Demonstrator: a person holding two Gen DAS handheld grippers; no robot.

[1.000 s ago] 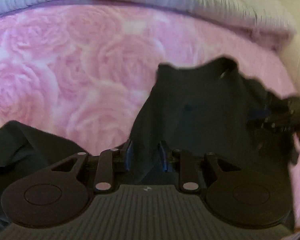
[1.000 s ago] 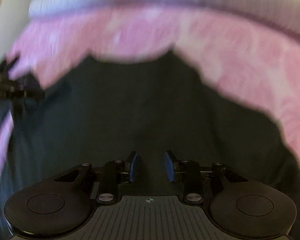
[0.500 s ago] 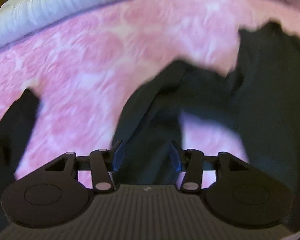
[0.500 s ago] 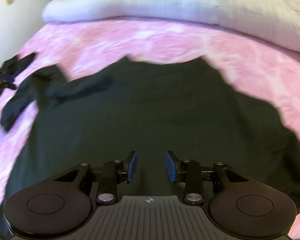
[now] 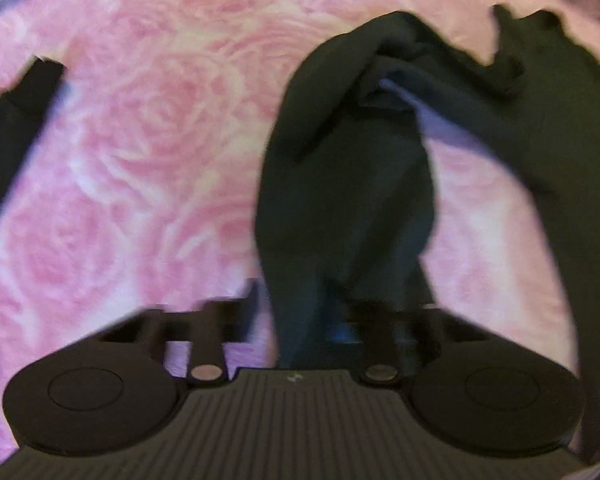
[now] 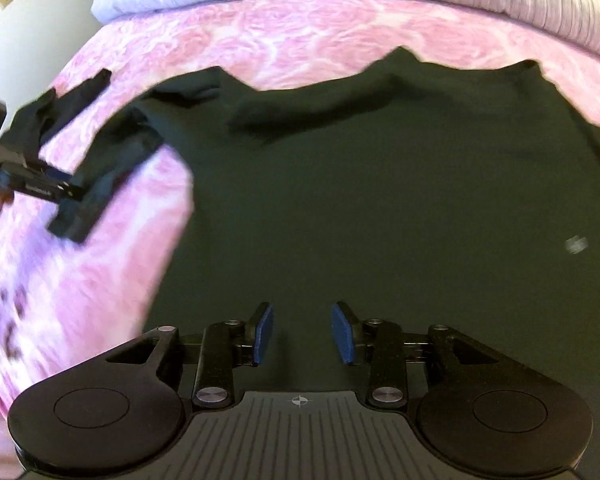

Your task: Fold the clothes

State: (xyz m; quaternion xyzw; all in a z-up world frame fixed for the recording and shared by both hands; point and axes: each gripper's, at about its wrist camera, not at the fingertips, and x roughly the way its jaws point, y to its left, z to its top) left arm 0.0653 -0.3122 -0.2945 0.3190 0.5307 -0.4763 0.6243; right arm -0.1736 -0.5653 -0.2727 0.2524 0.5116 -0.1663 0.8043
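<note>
Left of the dark shirt's [image 6: 380, 200] body, which lies spread on the pink rose blanket [image 6: 300, 28], the left gripper [image 6: 66, 194] has its sleeve [image 5: 340, 200] between its fingers, seemingly to carry it inward; its opening is blurred, so I cannot tell. The right gripper [image 6: 302, 334] hovers over the shirt's near part, jaws apart, empty.

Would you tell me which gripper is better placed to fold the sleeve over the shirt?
Left: the left gripper holds the sleeve off the pink bedspread. The right gripper hangs open over the shirt body.
</note>
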